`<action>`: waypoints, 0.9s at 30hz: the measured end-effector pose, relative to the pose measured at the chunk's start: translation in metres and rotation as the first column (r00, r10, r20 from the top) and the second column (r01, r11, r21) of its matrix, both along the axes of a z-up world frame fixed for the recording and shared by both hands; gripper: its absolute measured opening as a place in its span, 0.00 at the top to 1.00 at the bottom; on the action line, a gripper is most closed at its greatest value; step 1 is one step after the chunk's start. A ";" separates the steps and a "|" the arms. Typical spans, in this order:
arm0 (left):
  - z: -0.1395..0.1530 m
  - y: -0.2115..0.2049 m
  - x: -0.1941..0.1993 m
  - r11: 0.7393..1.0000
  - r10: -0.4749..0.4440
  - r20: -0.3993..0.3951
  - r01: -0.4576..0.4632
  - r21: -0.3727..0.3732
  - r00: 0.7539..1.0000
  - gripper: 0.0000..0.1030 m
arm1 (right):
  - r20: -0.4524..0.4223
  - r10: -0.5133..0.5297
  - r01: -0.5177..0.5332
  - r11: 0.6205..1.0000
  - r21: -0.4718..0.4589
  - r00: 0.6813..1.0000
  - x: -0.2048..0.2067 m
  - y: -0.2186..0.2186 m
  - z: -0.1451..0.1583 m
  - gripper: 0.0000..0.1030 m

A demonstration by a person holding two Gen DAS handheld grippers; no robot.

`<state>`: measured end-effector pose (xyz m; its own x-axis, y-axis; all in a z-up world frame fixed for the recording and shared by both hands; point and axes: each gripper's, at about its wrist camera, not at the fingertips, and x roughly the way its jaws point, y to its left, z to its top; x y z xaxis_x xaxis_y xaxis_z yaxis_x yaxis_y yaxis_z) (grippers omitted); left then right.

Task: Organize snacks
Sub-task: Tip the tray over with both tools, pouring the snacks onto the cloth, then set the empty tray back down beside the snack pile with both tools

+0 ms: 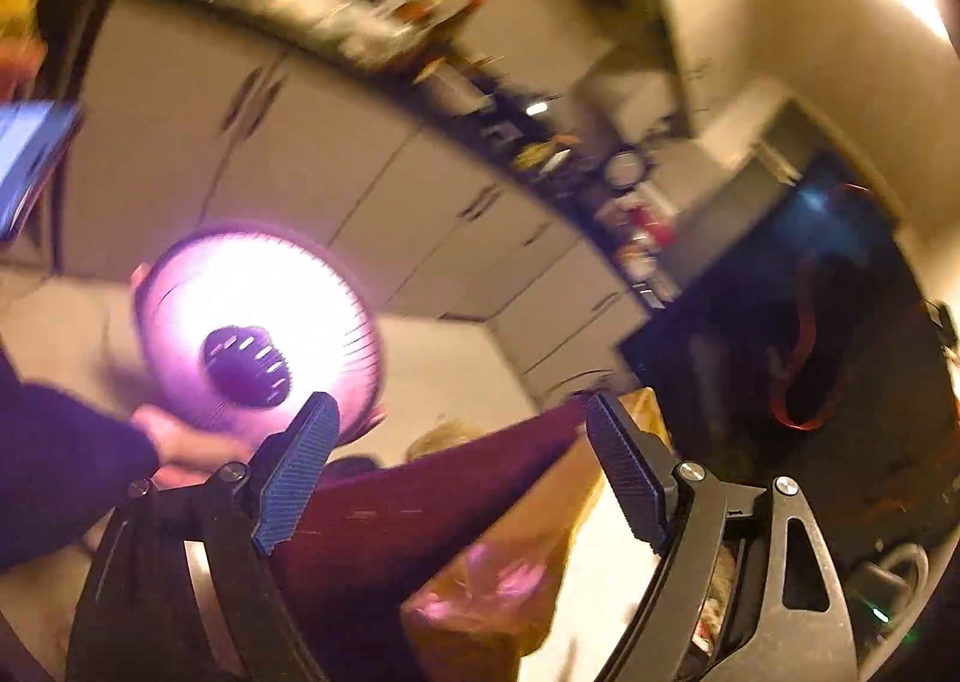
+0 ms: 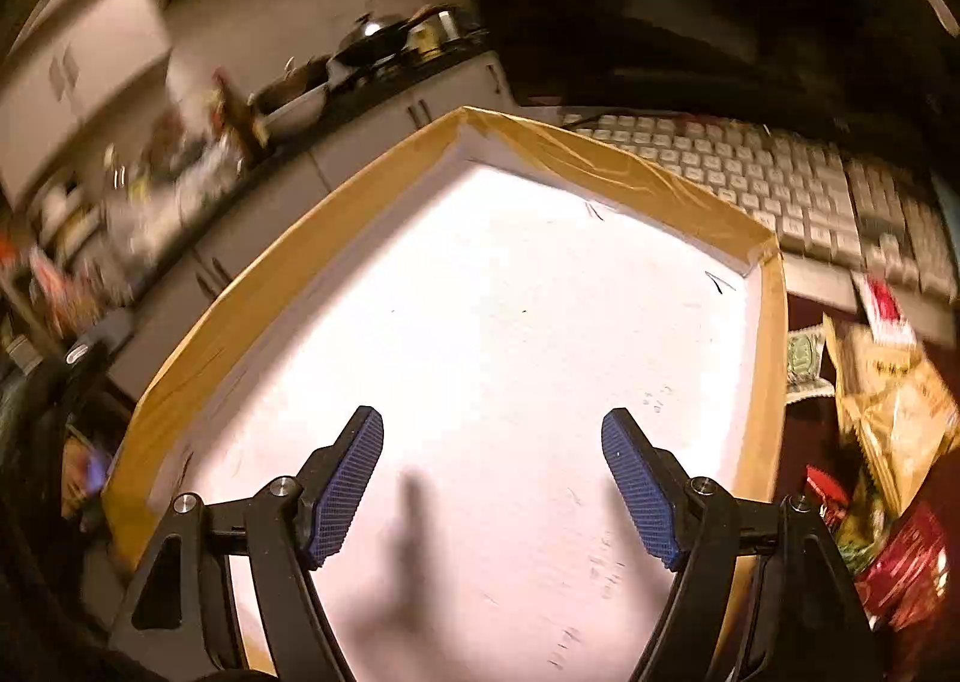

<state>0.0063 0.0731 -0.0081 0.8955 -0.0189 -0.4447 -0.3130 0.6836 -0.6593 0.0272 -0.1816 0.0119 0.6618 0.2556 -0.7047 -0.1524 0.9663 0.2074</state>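
Foil snack bags [image 2: 888, 406] lie right of the white tray [image 2: 480, 352]; likely light, crinkly, slippery, best pinched at a sealed edge. Right gripper [image 2: 492, 478] and left gripper [image 1: 462, 478]: both wide, empty.

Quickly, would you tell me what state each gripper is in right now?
Left gripper: open, holding nothing.
Right gripper: open, holding nothing, above the white tray.

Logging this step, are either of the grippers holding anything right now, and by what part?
Nothing is held. The left gripper and right gripper are both open, the right one above the empty white tray.
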 end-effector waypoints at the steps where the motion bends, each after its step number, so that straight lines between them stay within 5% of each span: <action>1: -0.007 0.005 0.003 1.000 0.019 -0.024 -0.019 -0.009 1.000 0.18 | 0.019 0.012 -0.012 0.999 -0.044 1.000 -0.006 0.004 0.000 0.26; 5: -0.015 0.004 0.009 1.000 0.026 -0.073 -0.025 0.018 0.997 0.18 | 0.127 0.025 -0.015 0.997 -0.080 0.992 -0.021 0.014 0.009 0.26; 8: -0.004 -0.013 0.015 0.989 0.005 -0.096 0.009 0.148 0.995 0.18 | 0.155 0.019 0.001 0.992 -0.124 0.988 -0.026 0.025 0.011 0.26; 13: 0.003 -0.024 0.006 0.967 -0.009 -0.108 0.036 0.251 0.994 0.18 | 0.168 0.036 -0.012 0.990 -0.142 0.985 -0.034 0.037 0.015 0.26; 18: 0.027 -0.056 -0.013 0.904 -0.046 -0.082 0.076 0.421 0.996 0.17 | 0.164 0.044 -0.041 0.999 -0.025 0.985 -0.036 0.023 0.026 0.26; 25: 0.047 -0.099 -0.022 0.871 -0.241 -0.039 0.234 0.432 0.970 0.18 | 0.212 -0.146 0.136 0.989 0.061 0.966 -0.059 -0.037 0.031 0.25; 27: 0.052 -0.115 -0.015 0.842 -0.305 -0.042 0.290 0.454 0.951 0.18 | 0.183 -0.232 0.219 0.972 0.089 0.955 -0.053 -0.053 0.024 0.24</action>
